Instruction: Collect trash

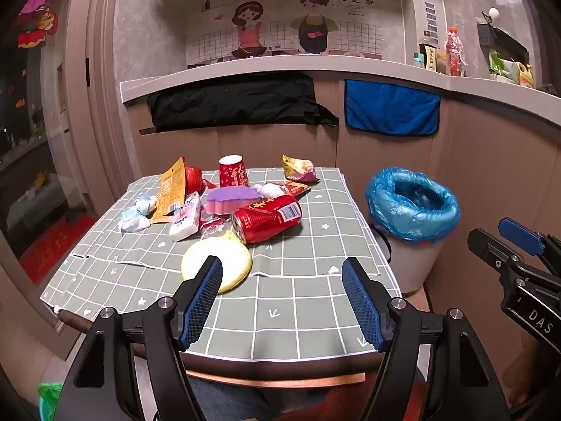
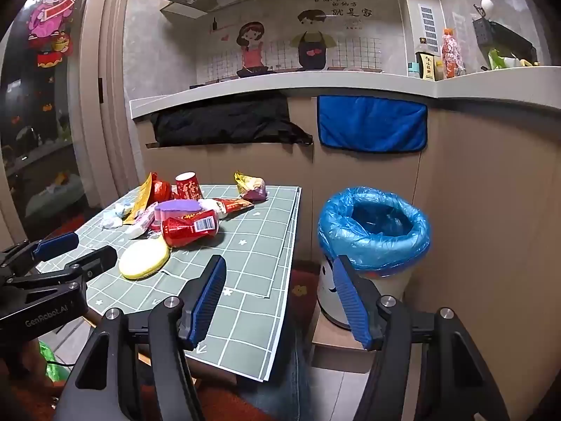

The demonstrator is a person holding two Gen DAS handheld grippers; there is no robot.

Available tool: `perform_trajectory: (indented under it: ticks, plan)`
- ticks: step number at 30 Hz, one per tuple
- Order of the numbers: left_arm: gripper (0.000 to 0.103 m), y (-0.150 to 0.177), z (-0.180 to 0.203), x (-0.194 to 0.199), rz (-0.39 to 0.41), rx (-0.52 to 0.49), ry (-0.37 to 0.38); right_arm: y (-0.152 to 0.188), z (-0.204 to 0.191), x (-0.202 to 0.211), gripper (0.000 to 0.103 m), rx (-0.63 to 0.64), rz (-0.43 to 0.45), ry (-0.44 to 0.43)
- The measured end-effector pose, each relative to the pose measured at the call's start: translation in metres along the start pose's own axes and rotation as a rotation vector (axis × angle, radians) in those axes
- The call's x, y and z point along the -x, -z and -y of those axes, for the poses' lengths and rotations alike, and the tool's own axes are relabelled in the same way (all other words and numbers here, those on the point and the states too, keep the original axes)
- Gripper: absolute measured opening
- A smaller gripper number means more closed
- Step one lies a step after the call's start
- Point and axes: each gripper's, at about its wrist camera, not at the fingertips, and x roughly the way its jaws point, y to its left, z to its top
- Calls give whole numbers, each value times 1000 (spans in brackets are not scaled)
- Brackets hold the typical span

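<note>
None of the trash has gone into the bin yet, as far as I can judge: all of it lies on the table, heaped toward the far left corner, and the blue liner looks empty, though I cannot see to its bottom.

Going left to right across the cloth: crumpled blue-white wrappers nearest the left edge, then an orange snack packet leaning on a red wrapper, and a small white tissue pack in front of them. A red paper cup stands upside down near the far edge. Below it sits a purple sponge, and touching that, a dented red can on its side. A pale yellow round pad lies nearest me, just beside the can. A yellow-purple crumpled bag sits by the far right corner.

Off the right edge of the table stands the trash bin, lined in blue plastic, mouth open.

My left gripper hangs above the near edge, jaws spread wide with nothing between them, the yellow pad just ahead of the left finger. My right gripper is also spread and empty, over the gap between table and bin.

Everything is left to do; I would expect the yellow pad or the can to be the easiest first pick.
</note>
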Motion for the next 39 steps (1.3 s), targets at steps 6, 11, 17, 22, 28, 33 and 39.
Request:
perform_trajectory:
  ticks: [6, 11, 17, 22, 28, 33, 39]
  plan:
    - [71, 0, 0, 1, 4, 1, 1, 0, -3, -1, 61, 10, 1, 8]
    - [71, 0, 0, 1, 8, 3, -3, 1, -4, -2, 60, 10, 3, 6]
    - [71, -3, 0, 2, 10, 6, -1, 1, -7, -2, 60, 12, 5, 9]
    - [70, -4, 2, 6, 11, 8, -1, -2, -10, -4, 61, 13, 2, 2]
    - [70, -5, 4, 9, 11, 10, -2, 2, -12, -5, 60, 13, 0, -1]
    - [70, -3, 1, 8, 9, 16, 1, 2, -13, -5, 60, 14, 1, 1]
    - [70, -3, 1, 8, 9, 16, 2, 3, -15, -5, 60, 18, 2, 3]
